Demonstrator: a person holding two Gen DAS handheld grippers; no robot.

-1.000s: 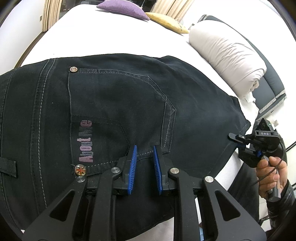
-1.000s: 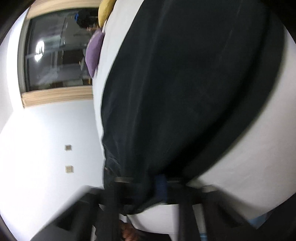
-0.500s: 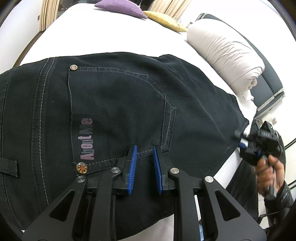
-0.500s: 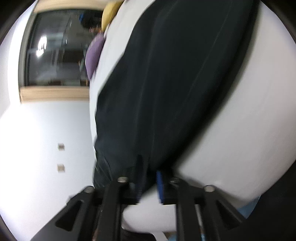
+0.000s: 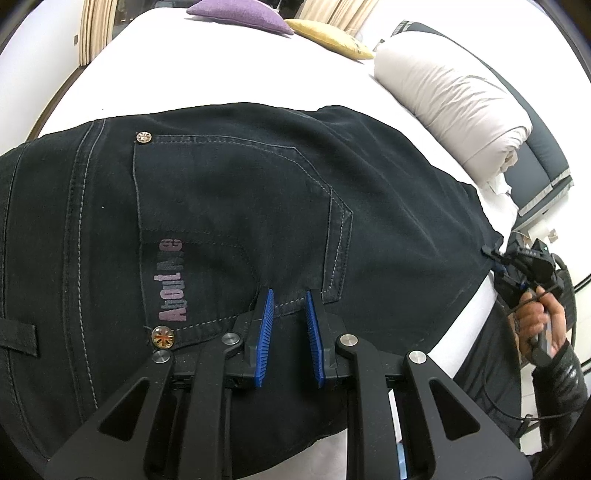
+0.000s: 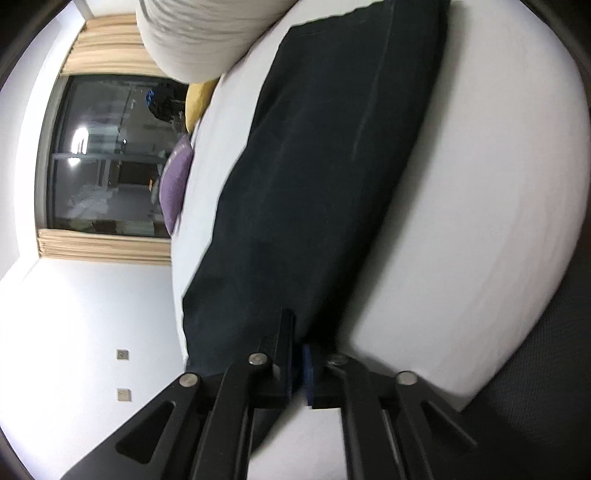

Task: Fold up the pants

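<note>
Dark pants point(image 5: 236, 221) lie flat along the bed's point(image 5: 192, 70) near edge (no cross fold yet), left gripper point(image 5: 289, 328) parted and empty over the pocket, right gripper point(image 6: 300, 363), jaws just closing, pinching the hem.

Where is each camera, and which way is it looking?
Left wrist: sits on the left gripper, looking down at the pants near the pocket; the person's hand with the right gripper shows at the right.
Right wrist: sits on the right gripper, tipped sideways, looking along the pants toward a window; only its own jaws show.
Shared: pants, bed, purple cushion, yellow cushion, rolled duvet.
</note>
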